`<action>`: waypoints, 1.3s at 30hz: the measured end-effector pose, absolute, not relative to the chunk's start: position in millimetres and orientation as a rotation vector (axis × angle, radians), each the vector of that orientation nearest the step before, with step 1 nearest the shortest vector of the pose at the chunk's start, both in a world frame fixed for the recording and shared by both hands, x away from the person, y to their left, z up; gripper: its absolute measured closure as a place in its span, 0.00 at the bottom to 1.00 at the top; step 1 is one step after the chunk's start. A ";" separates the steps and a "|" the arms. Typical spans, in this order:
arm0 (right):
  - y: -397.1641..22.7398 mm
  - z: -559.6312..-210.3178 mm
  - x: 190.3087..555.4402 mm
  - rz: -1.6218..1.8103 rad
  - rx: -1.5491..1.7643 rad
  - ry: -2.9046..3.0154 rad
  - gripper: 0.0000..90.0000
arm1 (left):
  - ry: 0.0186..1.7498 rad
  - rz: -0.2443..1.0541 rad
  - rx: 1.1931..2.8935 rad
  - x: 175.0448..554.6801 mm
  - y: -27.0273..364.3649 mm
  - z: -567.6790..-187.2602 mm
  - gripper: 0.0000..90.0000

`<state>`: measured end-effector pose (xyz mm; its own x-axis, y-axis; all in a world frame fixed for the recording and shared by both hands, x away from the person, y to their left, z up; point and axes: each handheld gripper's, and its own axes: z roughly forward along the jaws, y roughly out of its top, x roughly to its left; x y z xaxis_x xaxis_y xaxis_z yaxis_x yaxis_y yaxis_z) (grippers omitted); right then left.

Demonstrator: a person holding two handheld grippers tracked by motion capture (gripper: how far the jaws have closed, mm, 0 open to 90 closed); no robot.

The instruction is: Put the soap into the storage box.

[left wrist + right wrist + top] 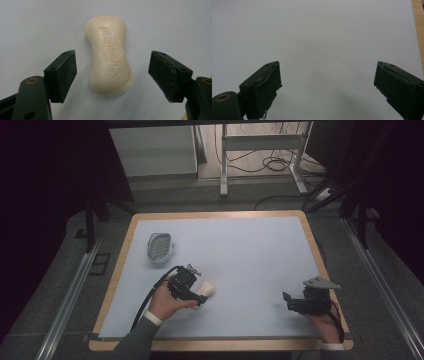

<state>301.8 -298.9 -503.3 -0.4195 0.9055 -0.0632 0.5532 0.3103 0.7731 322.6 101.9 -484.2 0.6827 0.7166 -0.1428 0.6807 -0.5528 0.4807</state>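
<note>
A cream-coloured, waisted bar of soap [110,56] with an embossed brand name on its upper face lies flat on the pale blue-grey mat [250,250] that covers the wooden-edged table [312,237]. In the high view the bar [207,289] sits in the near left part of the mat, and the left gripper [192,295], held in the person's left hand [167,303], is right over its near end, so part of the bar is hidden there. In the left gripper view the two black fingers [62,75] stand wide apart on either side of the soap's narrower middle and lower half, with a clear strip of mat between each pad and the bar; they touch nothing and hold nothing. The soap points lengthwise away from that camera, its broader end nearest the gripper. A black cable trails from the left gripper back along the person's grey sleeve [137,340]. Farther back on the left side of the mat, apart from the soap, rests a small oval soap dish [159,246] of white plastic with a ribbed, greenish inner surface; it has nothing in it. The right gripper [292,302], with its grey three-cornered plate on top, is held in the right hand [325,322] near the near right corner of the table, well apart from the soap. In the right gripper view its dark fingers [262,87] are spread wide over bare mat, gripping nothing, with the wooden table edge showing at the upper right.
</note>
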 end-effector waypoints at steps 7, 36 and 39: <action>-297.4 -503.8 301.7 0.935 1.283 2.092 0.08 | 1.080 0.090 2.423 328.9 93.0 -487.1 0.27; -298.6 -505.4 302.3 0.914 1.288 2.093 0.08 | 1.124 0.087 2.528 344.3 75.1 -506.0 0.49; -299.0 -505.3 302.4 0.914 1.291 2.089 0.08 | 1.121 0.085 2.535 344.0 74.7 -506.4 0.52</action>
